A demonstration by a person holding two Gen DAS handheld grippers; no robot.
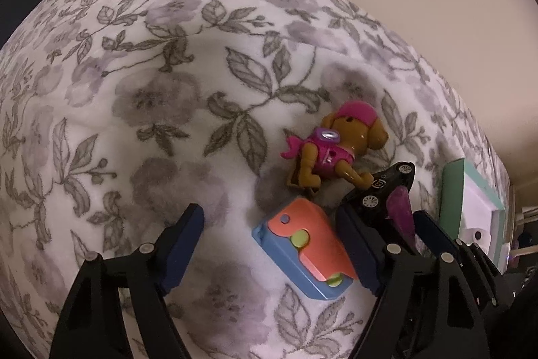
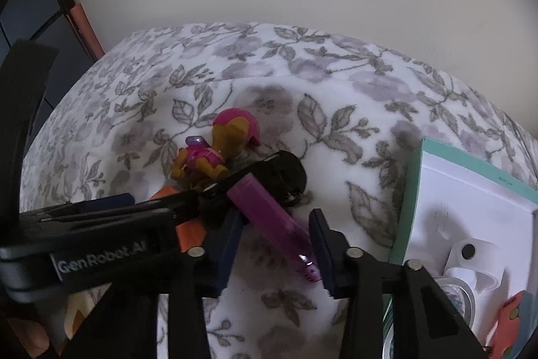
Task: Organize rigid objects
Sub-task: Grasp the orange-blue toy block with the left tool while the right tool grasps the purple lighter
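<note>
An orange-and-blue block toy [image 1: 302, 251] lies on the floral blanket [image 1: 134, 96] between the fingers of my left gripper [image 1: 270, 249]. Its right pad touches the orange side, its left pad stands well clear, so it is open. Behind the block lie a brown toy dog in pink [image 1: 339, 147] and a black toy car [image 1: 383, 187]. In the right wrist view my right gripper [image 2: 275, 248] is shut on a purple translucent stick [image 2: 272, 217], which lies slantwise and touches both pads. The dog [image 2: 215, 153] and car [image 2: 285, 170] lie just beyond it.
A teal box [image 2: 413, 190] with a white lining stands at the right on the blanket, with a white part, tape rolls and an orange piece in it. The left gripper's body [image 2: 101, 254] crowds in from the left. A pale wall rises behind the bed.
</note>
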